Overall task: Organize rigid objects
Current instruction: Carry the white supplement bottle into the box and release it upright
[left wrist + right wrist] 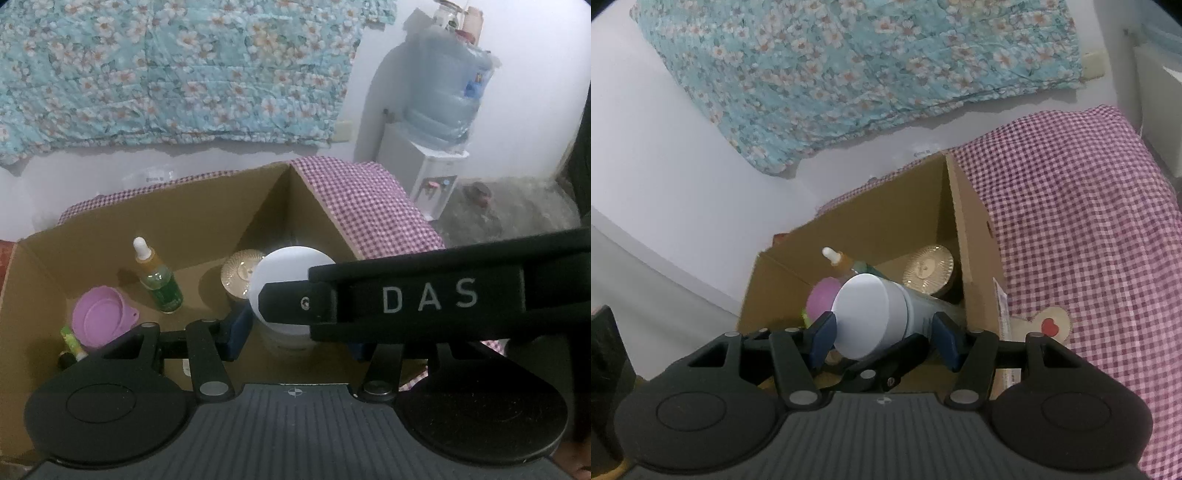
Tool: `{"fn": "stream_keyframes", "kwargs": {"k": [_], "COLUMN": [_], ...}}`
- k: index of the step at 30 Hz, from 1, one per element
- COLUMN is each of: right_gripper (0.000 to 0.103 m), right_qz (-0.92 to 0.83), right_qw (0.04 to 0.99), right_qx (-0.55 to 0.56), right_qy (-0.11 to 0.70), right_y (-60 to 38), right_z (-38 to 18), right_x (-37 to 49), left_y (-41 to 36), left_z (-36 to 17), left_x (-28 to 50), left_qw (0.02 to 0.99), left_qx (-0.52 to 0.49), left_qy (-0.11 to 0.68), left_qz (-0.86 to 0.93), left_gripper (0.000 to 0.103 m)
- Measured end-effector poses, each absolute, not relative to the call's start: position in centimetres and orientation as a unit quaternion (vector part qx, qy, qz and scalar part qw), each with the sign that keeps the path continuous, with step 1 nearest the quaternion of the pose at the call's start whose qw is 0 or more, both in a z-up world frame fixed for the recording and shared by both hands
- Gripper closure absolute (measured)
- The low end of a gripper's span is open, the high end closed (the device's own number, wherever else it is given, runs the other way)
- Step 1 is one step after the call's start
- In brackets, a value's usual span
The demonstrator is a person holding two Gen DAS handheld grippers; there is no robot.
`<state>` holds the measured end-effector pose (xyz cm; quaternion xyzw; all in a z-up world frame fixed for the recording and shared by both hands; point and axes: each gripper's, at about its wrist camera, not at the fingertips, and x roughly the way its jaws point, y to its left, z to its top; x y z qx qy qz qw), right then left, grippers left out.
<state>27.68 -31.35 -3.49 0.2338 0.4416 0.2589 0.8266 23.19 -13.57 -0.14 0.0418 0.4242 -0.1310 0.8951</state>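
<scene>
While the tub hangs over the box, quick notes:

Thing in hand: a white cylindrical plastic container with a flat white lid, lying tilted, lid end toward the right wrist camera, just above the open brown cardboard box.

Right hand-held gripper: blue pads squeezed on both sides of the container, just behind the lid. Holding it, no gap I can see.

Left hand-held gripper: one blue pad sits against the same white container, the other is mostly hidden behind the right tool's black finger marked DAS. Looks clamped on it too.

How it'll handle: my guess is stiff, smooth plastic, so a bit slippery, not fragile. How full it is I can't tell. The straight wall below the lid looks like the best spot to grip, not the lid rim.

Already in the box: a green glass dropper bottle with a white tip at the back left, a lilac plastic cup nearer than that, and a round gold-lidded jar in the far right corner.

Free spot: bare box floor just in front of the gold jar.

Surface: box sits on a purple-and-white checked cloth.

Room: white wall behind the box, teal floral fabric hanging on it, water dispenser with a big blue bottle off to the box's right.
</scene>
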Motion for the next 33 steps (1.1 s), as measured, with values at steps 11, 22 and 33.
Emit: {"fn": "stream_keyframes", "kwargs": {"k": [11,22,33], "right_gripper": [0.042,0.042,0.034], "right_qz": [0.247,0.245,0.237], "right_qw": [0.832,0.834,0.845], "right_qx": [0.226,0.253,0.273], "right_qy": [0.442,0.424,0.393], "right_y": [-31.7,-32.6,-34.5], "right_z": [-3.3,-2.6,0.5], "right_x": [28.0,27.4,24.7], "left_y": [-14.5,-15.1,-14.5], "left_z": [-0.9,-0.3,2.8], "left_x": [22.9,22.0,19.4], "left_qw": [0.899,0.904,0.917], "left_qx": [0.061,0.076,0.069], "left_qy": [0.413,0.401,0.376], "left_qz": [-0.134,-0.129,-0.115], "left_gripper": [0.045,0.027,0.008]}}
